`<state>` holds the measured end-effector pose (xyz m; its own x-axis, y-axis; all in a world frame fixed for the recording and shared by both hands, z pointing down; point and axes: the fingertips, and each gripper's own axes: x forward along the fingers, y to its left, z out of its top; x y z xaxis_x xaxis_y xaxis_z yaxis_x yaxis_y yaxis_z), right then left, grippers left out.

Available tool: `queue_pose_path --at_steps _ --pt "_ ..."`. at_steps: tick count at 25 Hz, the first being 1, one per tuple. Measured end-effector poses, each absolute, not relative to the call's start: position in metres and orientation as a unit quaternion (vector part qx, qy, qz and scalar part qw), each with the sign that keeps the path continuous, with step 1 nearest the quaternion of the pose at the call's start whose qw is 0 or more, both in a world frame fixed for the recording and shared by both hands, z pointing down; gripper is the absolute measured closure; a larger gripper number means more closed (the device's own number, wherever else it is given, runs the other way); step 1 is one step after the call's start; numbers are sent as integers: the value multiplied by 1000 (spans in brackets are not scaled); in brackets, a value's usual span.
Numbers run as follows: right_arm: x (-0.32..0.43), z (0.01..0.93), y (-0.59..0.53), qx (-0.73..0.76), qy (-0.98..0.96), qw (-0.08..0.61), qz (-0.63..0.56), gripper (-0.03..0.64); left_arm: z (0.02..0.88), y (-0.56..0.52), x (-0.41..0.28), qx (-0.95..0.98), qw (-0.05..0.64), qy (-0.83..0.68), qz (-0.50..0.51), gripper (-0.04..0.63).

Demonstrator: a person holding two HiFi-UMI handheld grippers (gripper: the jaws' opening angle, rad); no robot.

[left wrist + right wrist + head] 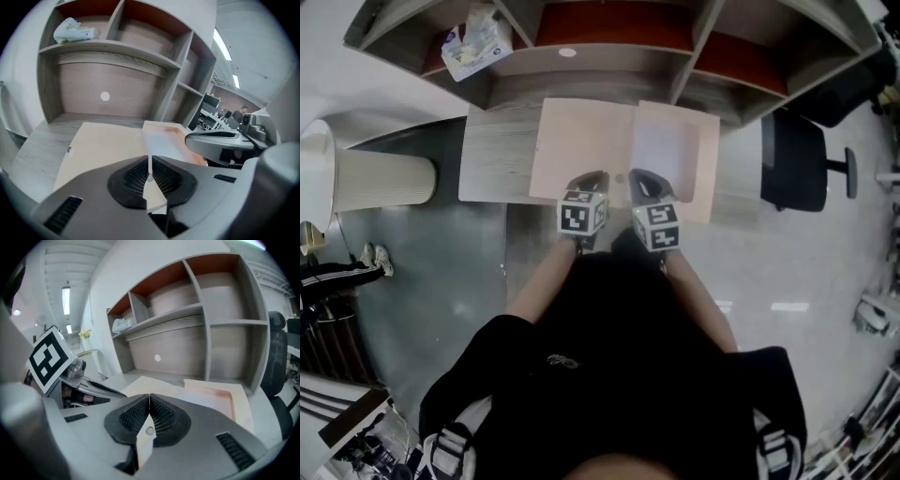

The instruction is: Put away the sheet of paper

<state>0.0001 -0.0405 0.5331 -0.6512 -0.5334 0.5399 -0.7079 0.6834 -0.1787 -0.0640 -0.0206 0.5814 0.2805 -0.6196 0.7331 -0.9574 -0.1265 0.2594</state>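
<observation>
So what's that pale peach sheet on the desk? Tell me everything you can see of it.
The pale peach sheet lies flat on the grey wood-grain desk in front of the shelves, thin and card-like. Its right half shows a raised rim around a lighter panel. The left gripper and right gripper each pinch its near edge.

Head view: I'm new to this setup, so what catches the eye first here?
A pale pink folder lies open on the desk below the shelves. The left gripper and right gripper meet over its near edge, each shut on a thin pale sheet.
</observation>
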Motion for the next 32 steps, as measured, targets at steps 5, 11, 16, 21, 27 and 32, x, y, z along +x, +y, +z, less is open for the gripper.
queue_pose_path --at_steps 5,11,16,21,27,32 --pt "-11 518 -20 351 -897 221 149 598 571 2 -73 715 347 -567 215 544" --pt "-16 497 6 343 -908 206 123 600 544 29 -68 735 310 -573 186 551" --pt "-8 473 32 350 -911 197 93 600 517 54 -62 742 266 -590 176 551" --pt "9 447 60 371 -907 184 75 600 491 82 -51 752 249 -590 158 551" --pt "42 418 82 397 -900 170 52 600 461 106 -37 753 227 -605 125 551" --pt "67 398 87 402 -901 157 53 600 435 110 -15 761 192 -608 122 551"
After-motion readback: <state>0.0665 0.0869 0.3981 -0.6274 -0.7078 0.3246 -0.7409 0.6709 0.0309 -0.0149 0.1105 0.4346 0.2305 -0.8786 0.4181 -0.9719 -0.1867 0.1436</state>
